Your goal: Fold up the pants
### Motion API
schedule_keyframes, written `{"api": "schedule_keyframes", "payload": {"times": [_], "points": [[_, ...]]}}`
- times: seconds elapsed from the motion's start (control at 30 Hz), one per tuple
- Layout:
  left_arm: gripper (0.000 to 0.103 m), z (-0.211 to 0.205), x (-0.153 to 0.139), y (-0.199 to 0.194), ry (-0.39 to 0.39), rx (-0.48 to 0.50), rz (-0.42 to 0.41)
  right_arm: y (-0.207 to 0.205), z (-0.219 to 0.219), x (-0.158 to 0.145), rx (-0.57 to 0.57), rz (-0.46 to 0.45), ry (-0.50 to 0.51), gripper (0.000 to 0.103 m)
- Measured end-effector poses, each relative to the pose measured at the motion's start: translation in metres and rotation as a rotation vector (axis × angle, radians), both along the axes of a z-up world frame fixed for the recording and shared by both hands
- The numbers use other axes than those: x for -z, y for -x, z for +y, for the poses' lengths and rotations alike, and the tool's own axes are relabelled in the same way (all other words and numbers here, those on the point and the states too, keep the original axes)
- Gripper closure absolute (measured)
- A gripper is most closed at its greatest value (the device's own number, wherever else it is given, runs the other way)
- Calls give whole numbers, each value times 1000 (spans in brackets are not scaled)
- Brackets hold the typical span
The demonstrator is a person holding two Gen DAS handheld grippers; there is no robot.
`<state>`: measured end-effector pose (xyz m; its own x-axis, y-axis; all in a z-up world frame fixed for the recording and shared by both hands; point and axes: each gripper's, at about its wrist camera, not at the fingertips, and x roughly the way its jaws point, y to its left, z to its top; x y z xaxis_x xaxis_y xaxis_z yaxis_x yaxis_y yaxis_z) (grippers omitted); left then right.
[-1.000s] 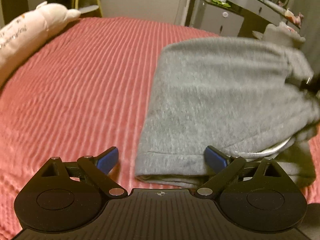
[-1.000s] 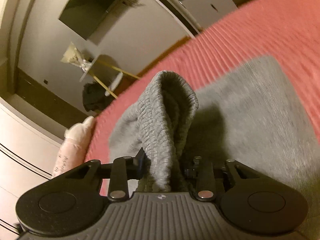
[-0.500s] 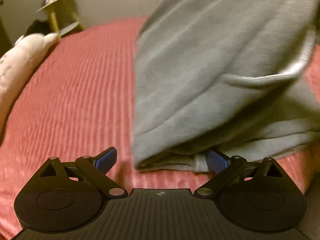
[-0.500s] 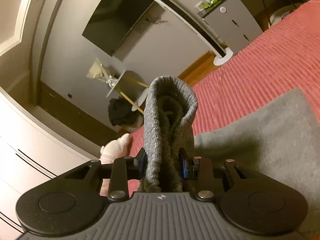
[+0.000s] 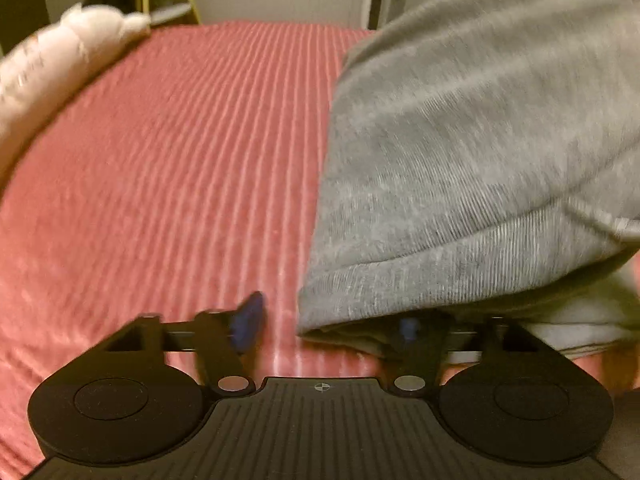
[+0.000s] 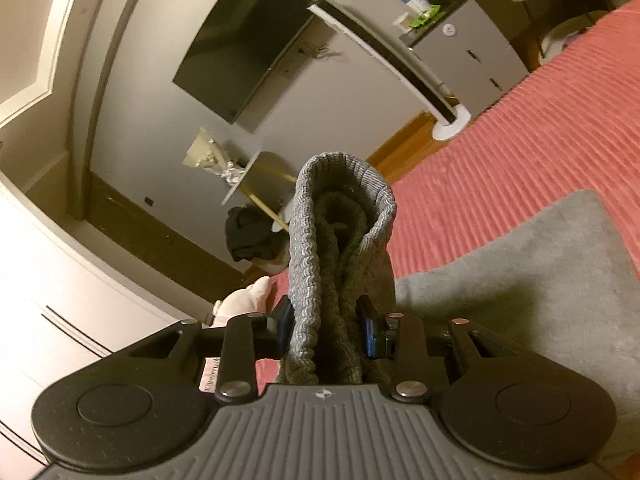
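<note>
Grey sweatpants [image 5: 480, 152] lie folded on the red ribbed bedspread [image 5: 180, 160], filling the right half of the left wrist view. My left gripper [image 5: 328, 320] is open at the pants' near corner: its left fingertip [image 5: 248, 320] is on the bedspread, its right fingertip sits under the hem. My right gripper [image 6: 326, 324] is shut on the pants' ribbed waistband [image 6: 340, 240], which stands up bunched between the pads, lifted above the rest of the pants [image 6: 520, 280].
A pink plush pillow [image 5: 52, 80] lies at the bed's far left. Beyond the bed are a grey cabinet [image 6: 472, 52], a wall TV [image 6: 244, 52], a small side table [image 6: 256, 176] and white wardrobe doors [image 6: 48, 320].
My right gripper has lifted the waistband higher and tilted up toward the wall. My left gripper's fingers have narrowed at the hem corner, and the raised fabric has shifted rightward.
</note>
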<state>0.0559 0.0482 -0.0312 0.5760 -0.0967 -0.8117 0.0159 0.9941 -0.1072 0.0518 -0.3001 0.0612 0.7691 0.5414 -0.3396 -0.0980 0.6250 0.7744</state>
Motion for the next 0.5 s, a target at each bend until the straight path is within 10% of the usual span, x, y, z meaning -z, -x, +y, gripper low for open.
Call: {"api": "schedule_keyframes", "payload": {"times": [0.17,0.5], "points": [[62,15,-1,-3,61,4,-25,4,-11,11,31,38,31,70],[64,20,3,-3,94,-19,-14,5,-25,33,68,97,68,70]]}}
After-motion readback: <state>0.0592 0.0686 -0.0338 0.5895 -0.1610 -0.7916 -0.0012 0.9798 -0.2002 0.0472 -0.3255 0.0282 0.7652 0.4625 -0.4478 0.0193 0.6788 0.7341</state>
